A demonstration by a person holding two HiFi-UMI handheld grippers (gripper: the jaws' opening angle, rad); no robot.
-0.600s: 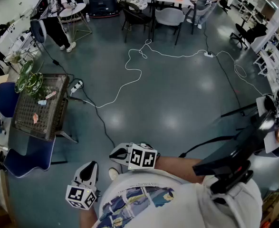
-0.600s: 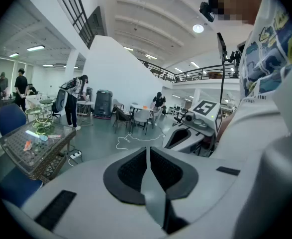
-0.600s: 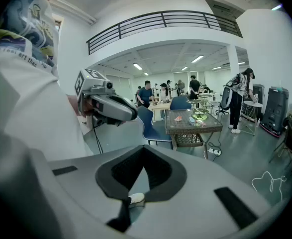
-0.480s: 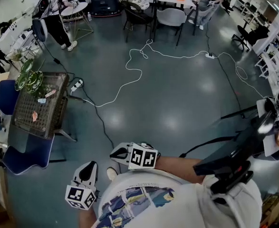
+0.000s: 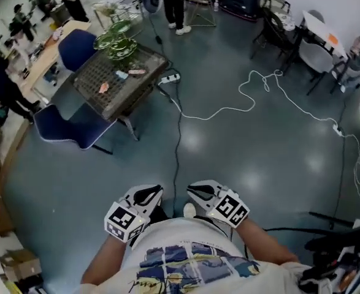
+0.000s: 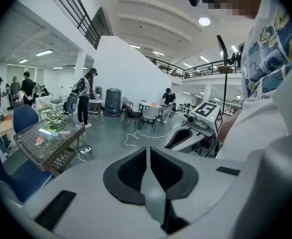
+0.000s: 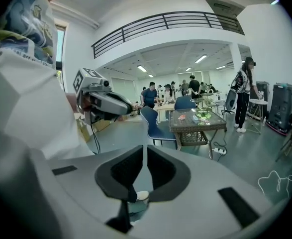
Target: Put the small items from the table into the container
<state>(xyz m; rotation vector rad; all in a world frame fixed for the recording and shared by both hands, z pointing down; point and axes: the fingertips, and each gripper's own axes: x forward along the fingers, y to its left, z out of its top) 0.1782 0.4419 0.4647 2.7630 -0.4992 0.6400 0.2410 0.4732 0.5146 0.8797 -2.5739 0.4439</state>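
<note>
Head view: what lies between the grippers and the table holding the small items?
The head view shows grey floor crossed by a black cable.

1. We hold the left gripper (image 5: 144, 196) and right gripper (image 5: 203, 192) side by side near our chest.
2. The bench (image 5: 115, 97) stands well apart, small items (image 5: 104, 87) scattered on top.
3. A white cable (image 5: 219, 111) snakes across the floor (image 5: 259, 158).

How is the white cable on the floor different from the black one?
Colour: the white cable is light, the black cable dark. Shape: the white cable wiggles in loops, the black cable runs almost straight. Both lie on the floor and start by the table.
</note>
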